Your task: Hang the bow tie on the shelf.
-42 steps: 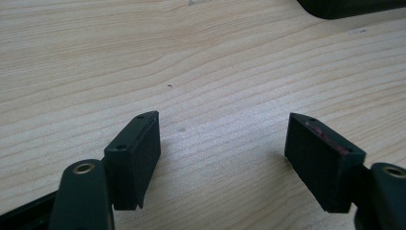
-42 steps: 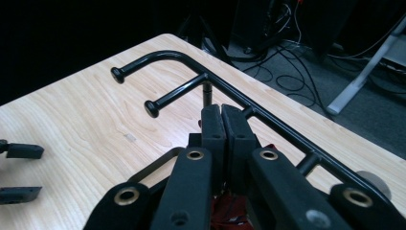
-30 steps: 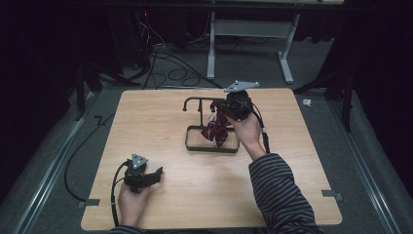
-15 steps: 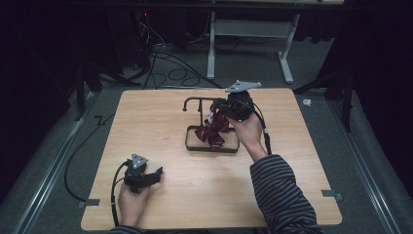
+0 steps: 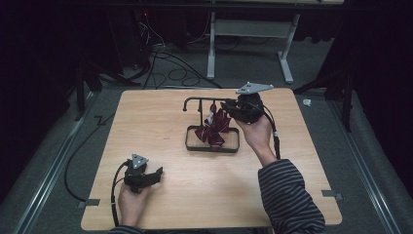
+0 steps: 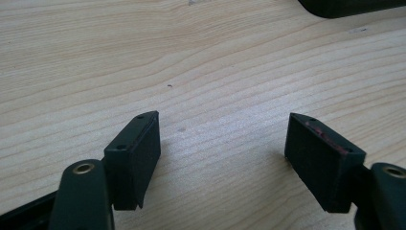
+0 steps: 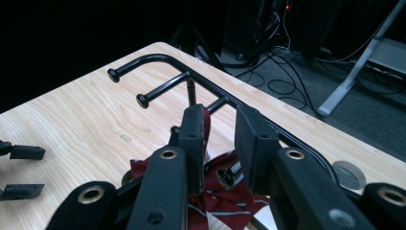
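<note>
Item: dark red striped cloth (image 5: 213, 129), bunched and draped within a black metal rack (image 5: 212, 145), partly hanging from a peg under the rack's top bar, the rest pooled inside the rectangular base frame; the rack stands on the far middle of the table, a little toward the person's right. Right gripper (image 5: 228, 106), held at top-bar height: in the right gripper view its jaws stand narrowly apart around a rack peg with the cloth just below them, and whether they pinch any fabric I cannot tell; the height and angle suggest work on the cloth at the pegs, hanging it or lifting it off. Left gripper (image 5: 157, 173), near the table's front left corner, well apart from the rack: jaws wide open over bare wood, holding nothing, apparently parked while the other hand works. Surface: pale wood-grain table (image 5: 146, 122), no other items on it. Room: dim, grey carpet, black cables (image 5: 160, 56) trailing on the floor behind, legs of a white desk frame (image 5: 285, 53) beyond, dark drapes all round.
</note>
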Tool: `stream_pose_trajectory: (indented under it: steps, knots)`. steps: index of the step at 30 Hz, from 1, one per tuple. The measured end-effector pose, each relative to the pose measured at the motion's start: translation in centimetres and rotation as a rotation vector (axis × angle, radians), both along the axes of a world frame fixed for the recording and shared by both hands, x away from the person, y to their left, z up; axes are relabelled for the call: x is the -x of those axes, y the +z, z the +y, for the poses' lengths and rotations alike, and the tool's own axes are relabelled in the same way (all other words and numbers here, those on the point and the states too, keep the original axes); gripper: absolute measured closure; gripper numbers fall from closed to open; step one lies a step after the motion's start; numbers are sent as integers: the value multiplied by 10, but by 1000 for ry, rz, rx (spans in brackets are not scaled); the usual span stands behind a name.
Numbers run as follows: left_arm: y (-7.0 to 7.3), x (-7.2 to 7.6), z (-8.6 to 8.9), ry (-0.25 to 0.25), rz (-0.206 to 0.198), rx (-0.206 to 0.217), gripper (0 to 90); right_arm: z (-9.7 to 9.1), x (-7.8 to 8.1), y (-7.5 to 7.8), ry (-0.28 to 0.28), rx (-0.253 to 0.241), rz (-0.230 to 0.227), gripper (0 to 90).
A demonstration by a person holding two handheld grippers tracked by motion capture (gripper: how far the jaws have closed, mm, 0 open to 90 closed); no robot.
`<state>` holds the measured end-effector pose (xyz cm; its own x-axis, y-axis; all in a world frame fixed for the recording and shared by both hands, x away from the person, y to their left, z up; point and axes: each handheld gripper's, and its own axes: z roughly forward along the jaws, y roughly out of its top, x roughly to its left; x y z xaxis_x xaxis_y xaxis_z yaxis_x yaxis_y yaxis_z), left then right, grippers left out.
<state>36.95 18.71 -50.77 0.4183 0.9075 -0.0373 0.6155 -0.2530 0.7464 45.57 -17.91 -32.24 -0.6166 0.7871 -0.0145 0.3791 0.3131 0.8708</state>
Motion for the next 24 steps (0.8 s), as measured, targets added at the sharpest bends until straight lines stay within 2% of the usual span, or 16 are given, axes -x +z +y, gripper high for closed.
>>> stream_pose_trajectory:
  steps: [8, 24]
  knots:
    - [0, 0, 0, -1, -1, -5, 287, -15, 8, 0, -10, -24, -4, 708]
    - [0, 0, -1, -2, 1, -10, 288, -43, 22, -9, -40, -65, 20, 659]
